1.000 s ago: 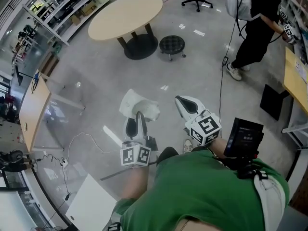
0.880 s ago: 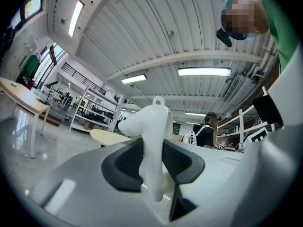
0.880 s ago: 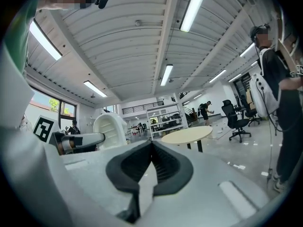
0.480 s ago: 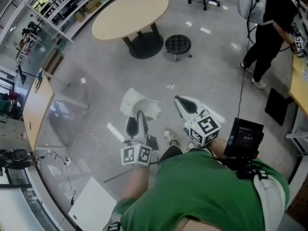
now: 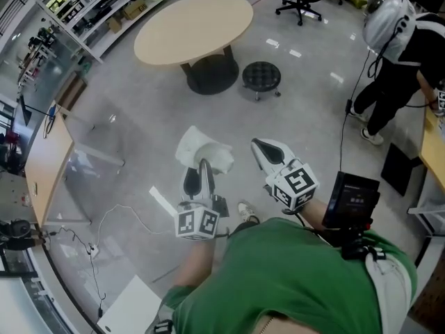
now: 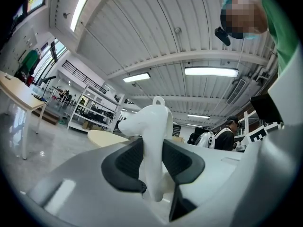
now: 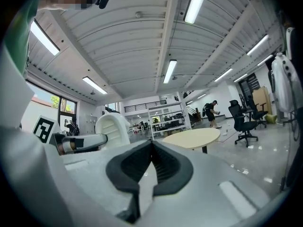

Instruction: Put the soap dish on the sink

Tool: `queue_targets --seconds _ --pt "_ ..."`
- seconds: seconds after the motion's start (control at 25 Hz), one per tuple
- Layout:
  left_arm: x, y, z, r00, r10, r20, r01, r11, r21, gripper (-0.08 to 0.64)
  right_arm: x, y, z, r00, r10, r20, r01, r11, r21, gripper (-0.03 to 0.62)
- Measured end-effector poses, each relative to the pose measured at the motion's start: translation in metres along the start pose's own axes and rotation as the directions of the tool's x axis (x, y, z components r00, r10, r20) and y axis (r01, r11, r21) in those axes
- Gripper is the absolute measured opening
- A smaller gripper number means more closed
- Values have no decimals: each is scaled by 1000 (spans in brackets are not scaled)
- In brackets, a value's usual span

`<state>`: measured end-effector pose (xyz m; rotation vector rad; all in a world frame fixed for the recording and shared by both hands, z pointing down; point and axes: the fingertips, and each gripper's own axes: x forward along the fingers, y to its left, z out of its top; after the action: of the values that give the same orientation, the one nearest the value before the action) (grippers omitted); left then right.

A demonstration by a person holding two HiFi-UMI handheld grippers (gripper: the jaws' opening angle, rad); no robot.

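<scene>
No sink shows in any view. The person stands on open floor, so the soap dish probably has a long way to be carried, and most of the risk lies in that carry. The round table and the black stool beside it stand ahead and could be bumped if the path runs close to them. Another person is off to the right by a table edge. A thin white cable loops across the floor low on the left, near enough to catch a foot, and a stumble would jolt the dish.

The right gripper has its jaws clenched together with nothing between them, so it could not catch the dish quickly if it slipped.

The left gripper grasps the white soap dish. In the left gripper view, the dark pads press on either side of one thin wall of the dish. The bulk of the dish rises up and past the jaw tips, out over the floor. With so little of it pinched and so much overhanging, a sharp swing could make it pivot in the pads or slide out, and a hard dish would likely chip on this floor.
</scene>
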<state>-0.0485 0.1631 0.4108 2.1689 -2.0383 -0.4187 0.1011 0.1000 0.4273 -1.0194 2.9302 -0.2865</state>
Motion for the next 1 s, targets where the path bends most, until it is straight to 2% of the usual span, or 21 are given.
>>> queue_targets --seconds 0.48,0.8,1.0 --pt "68 71 10 997 -72 -1 72 997 -25 129 96 -2 6 999 -49 3 49 999 -22 2" --pt "106 88 -2 996 -85 -39 83 995 -50 129 132 -25 3 997 -71 -23 71 997 -9 2" --pt "133 115 -9 996 -71 -47 69 997 -43 129 169 -35 -4 998 -56 -24 56 998 -3 2"
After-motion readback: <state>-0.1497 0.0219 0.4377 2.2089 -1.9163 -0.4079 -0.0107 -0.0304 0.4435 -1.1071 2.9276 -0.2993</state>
